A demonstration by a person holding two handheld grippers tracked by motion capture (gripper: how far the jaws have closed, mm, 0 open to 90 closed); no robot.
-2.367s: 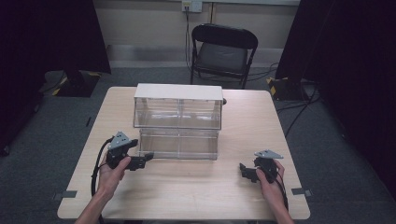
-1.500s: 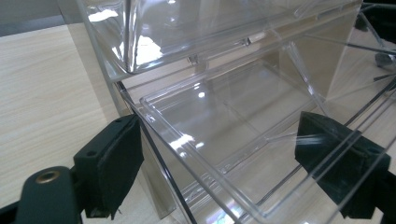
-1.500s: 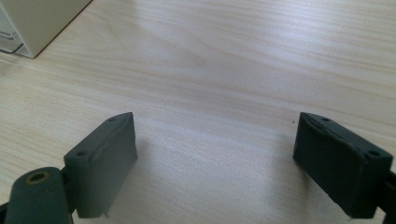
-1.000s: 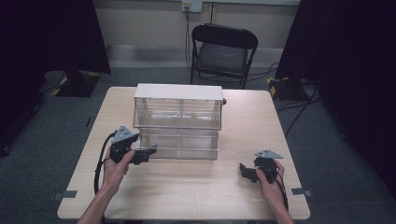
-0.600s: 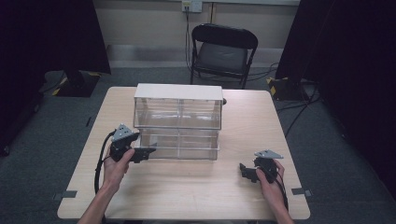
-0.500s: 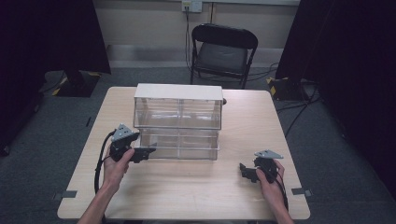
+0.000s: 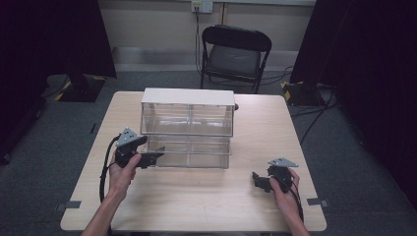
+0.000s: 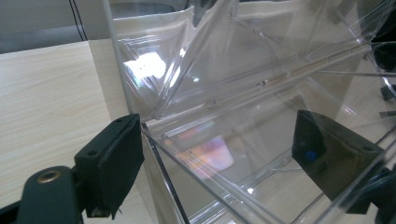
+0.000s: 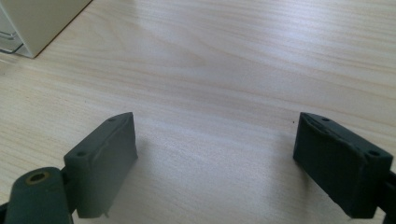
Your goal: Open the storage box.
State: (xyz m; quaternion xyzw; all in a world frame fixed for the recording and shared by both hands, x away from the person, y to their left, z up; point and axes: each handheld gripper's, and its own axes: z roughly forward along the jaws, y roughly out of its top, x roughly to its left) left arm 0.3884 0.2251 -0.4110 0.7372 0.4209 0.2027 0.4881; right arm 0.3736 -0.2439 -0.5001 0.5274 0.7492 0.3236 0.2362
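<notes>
My left tool (image 7: 153, 158) is reaching with its jaws wide apart around the front corner of the clear drawer box (image 7: 189, 129) (one jaw outside, one inside). My right tool (image 7: 261, 182) is sitting released on the bench (image 7: 206, 201), well apart.

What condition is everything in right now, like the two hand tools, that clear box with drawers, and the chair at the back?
Left gripper: open, jaws spread either side of the front corner of a clear drawer.
Right gripper: open, holding nothing, low over the bare table.
Clear drawer unit: upright on the table.
Lower drawers: pulled part-way out towards the person.
Upper drawers: pushed in.
Folding chair: unfolded, standing, nobody on it.
</notes>
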